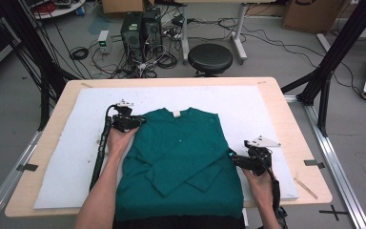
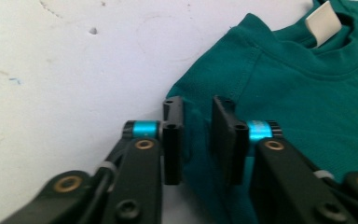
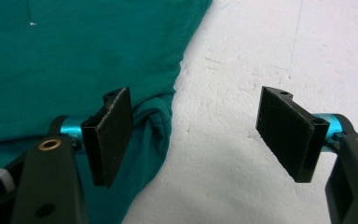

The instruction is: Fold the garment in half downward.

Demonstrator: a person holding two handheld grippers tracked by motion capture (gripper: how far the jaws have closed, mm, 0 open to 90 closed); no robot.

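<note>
A dark green long-sleeved shirt lies flat on the white foam board, collar at the far end and both sleeves folded across its lower half. My left gripper sits at the shirt's left shoulder. In the left gripper view the jaws stand close together, with the shoulder edge of the shirt bunched between the pads. My right gripper rests at the shirt's right side edge, open wide. In the right gripper view one pad lies over the shirt and the other over bare foam.
The foam board covers most of the wooden table. A white label sits inside the collar. Beyond the table stand a black stool, computer towers and loose cables on the floor. Black frame posts rise at the right.
</note>
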